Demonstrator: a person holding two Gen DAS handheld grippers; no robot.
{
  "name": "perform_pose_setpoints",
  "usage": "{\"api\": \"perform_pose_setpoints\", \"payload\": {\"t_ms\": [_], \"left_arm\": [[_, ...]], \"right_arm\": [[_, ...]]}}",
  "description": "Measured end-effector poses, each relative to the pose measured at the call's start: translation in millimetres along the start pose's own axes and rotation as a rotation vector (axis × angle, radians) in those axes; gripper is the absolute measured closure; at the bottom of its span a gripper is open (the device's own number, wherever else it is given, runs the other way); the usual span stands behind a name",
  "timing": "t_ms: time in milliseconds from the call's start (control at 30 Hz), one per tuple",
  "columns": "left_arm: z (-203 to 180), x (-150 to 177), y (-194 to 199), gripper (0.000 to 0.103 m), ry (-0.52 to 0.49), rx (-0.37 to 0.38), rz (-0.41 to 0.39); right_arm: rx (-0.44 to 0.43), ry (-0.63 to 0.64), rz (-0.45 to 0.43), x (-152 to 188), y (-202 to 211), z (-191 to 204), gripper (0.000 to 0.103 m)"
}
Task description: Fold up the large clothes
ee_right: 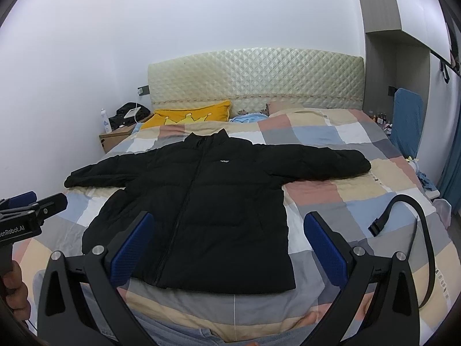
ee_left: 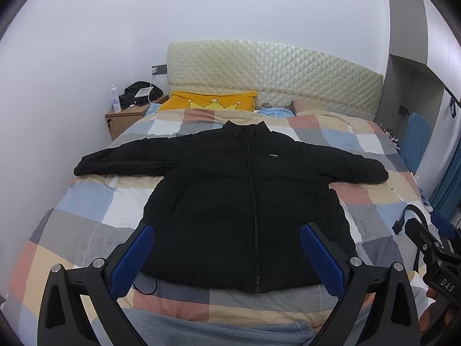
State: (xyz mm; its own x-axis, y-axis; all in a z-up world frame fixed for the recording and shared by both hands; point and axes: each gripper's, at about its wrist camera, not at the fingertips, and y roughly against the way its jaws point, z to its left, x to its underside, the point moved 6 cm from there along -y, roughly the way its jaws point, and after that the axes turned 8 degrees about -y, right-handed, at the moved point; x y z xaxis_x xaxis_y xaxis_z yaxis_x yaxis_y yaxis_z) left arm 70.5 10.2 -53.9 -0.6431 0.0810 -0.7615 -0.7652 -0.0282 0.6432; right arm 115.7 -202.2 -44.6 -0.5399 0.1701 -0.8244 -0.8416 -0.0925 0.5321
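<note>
Nearest, the left gripper (ee_left: 227, 255) hangs above the foot of the bed, jaws spread wide and grasping nothing, its blue pads (ee_left: 132, 259) framing the hem of the black jacket (ee_left: 245, 201). Likewise the right gripper (ee_right: 229, 249) is held with jaws released and empty, its blue pads (ee_right: 324, 248) either side of the jacket's lower right part. Each gripper shows at the edge of the other's view, both held short of the cloth.

Below them lies a strip of light blue fabric at the bed's near edge, then the checked quilt (ee_left: 86, 201) in blue, grey, peach and cream squares. A black strap (ee_right: 403, 216) with a buckle curls on the quilt to the right of the jacket, apart from it.

Further on, the jacket lies flat and face up in the middle of the bed, zipped closed, hem toward the grippers, collar toward the headboard, both sleeves stretched straight out to the sides. A small white label sits on its chest.

Beyond the collar rests a yellow pillow (ee_left: 213, 101) with a crown pattern, against the quilted cream headboard (ee_left: 273, 69). At far left stands a wooden nightstand (ee_left: 126, 118) carrying a white bottle (ee_left: 115, 99) and a dark bundle.
</note>
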Motion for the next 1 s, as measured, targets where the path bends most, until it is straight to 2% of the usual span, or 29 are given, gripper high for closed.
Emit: {"api": "perform_pose_setpoints", "payload": {"t_ms": [667,867,1000], "left_arm": [[-2.1,5.1,-9.5,0.0,-0.011,0.045,0.006],[-5.1,0.8,-19.5,0.0,-0.048,0.053,0.012],[-11.0,7.2,-33.3,0.0,-0.081,0.101,0.04]], "right_arm": [[-0.003,-0.016,0.02,7.1,-8.5,0.3,0.0],[-0.015,-0.044,0.018,7.8,-13.9,-3.4,0.0],[-0.048,-0.064,0.023,8.7,-19.4,-9.0,0.0]]}}
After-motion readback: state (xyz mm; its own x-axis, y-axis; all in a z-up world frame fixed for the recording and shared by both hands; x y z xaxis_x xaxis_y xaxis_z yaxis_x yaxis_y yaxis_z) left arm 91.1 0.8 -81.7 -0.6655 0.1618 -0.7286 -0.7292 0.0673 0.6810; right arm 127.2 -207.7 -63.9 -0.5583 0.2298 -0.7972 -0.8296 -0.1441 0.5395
